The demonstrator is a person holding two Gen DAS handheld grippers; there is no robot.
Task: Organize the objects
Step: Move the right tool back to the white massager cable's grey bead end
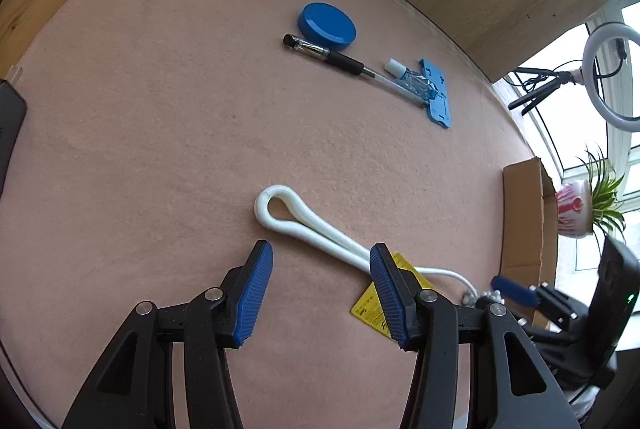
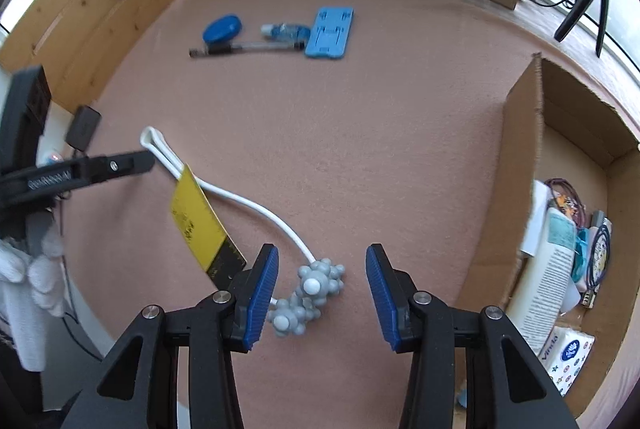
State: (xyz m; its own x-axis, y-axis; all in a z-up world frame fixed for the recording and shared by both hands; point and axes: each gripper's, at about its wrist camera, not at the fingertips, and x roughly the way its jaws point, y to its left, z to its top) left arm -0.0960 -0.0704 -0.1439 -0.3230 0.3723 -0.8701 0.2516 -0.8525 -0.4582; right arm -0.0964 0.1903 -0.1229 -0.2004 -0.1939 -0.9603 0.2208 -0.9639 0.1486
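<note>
Our right gripper hangs spread wide just above the table, holding nothing, with the grey knobbly heads of the white massager lying between its jaws, closer to the left one. Our left gripper is likewise spread and empty, low over the white loop handle at the other end of the same massager, whose stem passes under its right jaw. A yellow card with small black print rests across the stem; we cannot read that print, as it is too small and skewed in both views.

Further out, four things wait in a tight group near the back wall: a blue round lid, a black-gripped pen, a small blue bottle with a white cap and a blue flat holder, each touching or just beside its neighbour.

On our right stands the cardboard box, already partly filled: a white tube with lines of text, some coiled cords and a tissue pack whose side seems to read "Vinda". We judge the task roughly midway, with the massager, the card and the far group left to put away.
</note>
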